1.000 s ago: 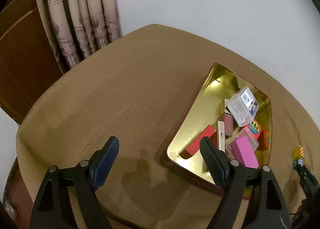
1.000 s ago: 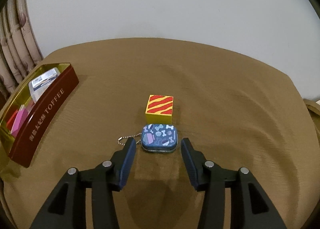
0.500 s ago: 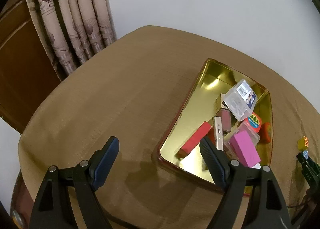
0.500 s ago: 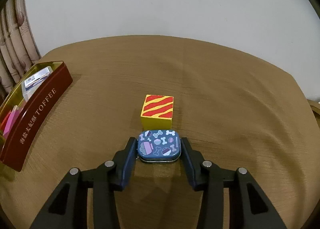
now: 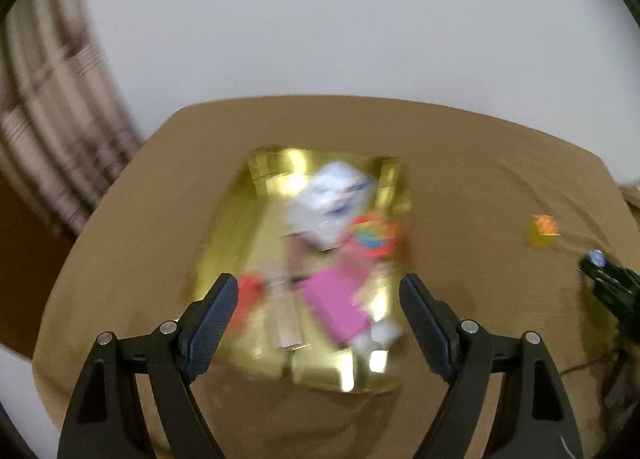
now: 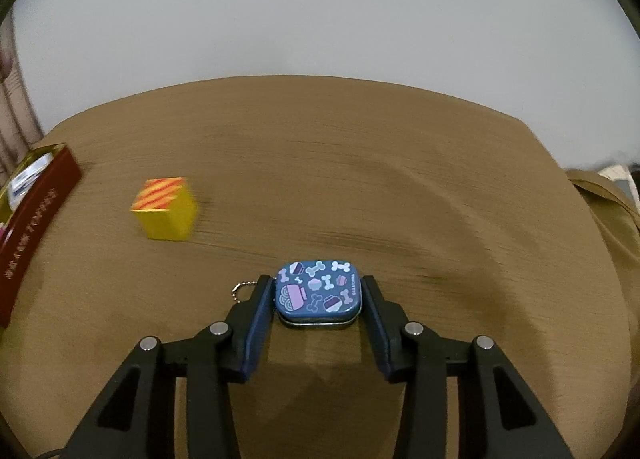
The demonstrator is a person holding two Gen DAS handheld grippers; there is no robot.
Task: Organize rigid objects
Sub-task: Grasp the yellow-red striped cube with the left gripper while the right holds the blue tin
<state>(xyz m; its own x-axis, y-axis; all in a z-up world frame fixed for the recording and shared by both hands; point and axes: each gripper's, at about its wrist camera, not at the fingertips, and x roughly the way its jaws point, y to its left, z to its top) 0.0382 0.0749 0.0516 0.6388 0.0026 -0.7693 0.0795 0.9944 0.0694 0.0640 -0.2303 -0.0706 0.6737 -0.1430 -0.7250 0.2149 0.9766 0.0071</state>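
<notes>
1. Since the earlier frames, the right gripper [image 6: 318, 309] has closed its jaws on the blue tin [image 6: 318, 293] and carried it off to the right; the striped yellow cube [image 6: 166, 207], once just beyond the tin, now sits well to the left of it
2. Left gripper [image 5: 318, 309] has swung round over the gold tray [image 5: 228, 227]; tray now lies straight ahead between its spread fingers, heavily blurred
3. Right jaws: clenched on the tin, one pad on each short side, lid facing up, key chain [image 6: 242, 291] hanging at the left pad. Whether the tin is clear of the brown tablecloth [image 6: 360, 187] I cannot tell
4. Left jaws: released, wide, nothing between them; the tray contents lie below and beyond, not gripped
5. Tin location: centred between the right pads, near their tips, well apart from the tray at the far left edge of the right view
6. Judgement, step in hand: transport of tin to tray. Keep the grip firm, since smooth metal sides may slip. Keep the tin level, pass above the cube and not through it, clear the tray wall [image 6: 36, 215], and release low over a bare patch of gold floor
7. Risk: chain snagging on the tray rim
</notes>
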